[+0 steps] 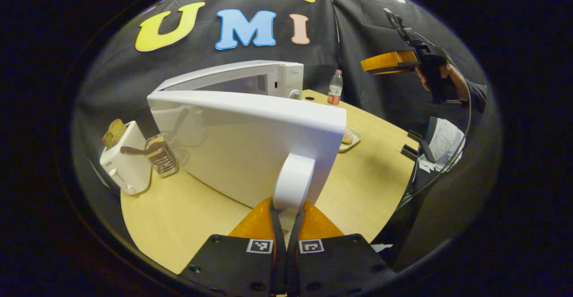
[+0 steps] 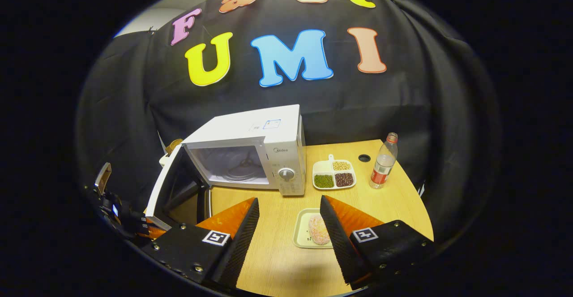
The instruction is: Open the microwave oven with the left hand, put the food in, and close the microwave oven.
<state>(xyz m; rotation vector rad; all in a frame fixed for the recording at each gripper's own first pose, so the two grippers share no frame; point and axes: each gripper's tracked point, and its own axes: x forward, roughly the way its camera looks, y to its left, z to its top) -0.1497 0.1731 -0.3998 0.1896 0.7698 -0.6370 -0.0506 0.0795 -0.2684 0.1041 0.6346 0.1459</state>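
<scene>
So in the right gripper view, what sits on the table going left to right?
Open microwave door → microwave oven → control knob → divided dish of beans → water bottle. The tray of food lies nearer, between the right tongs.

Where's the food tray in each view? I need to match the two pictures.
Left gripper view: the food tray peeks out right of centre, just past the open microwave door's right edge.
Right gripper view: the tray lies low at centre on the table, between the open right gripper's fingers.
Shared landmark: the bottle, farther back on the table.
</scene>
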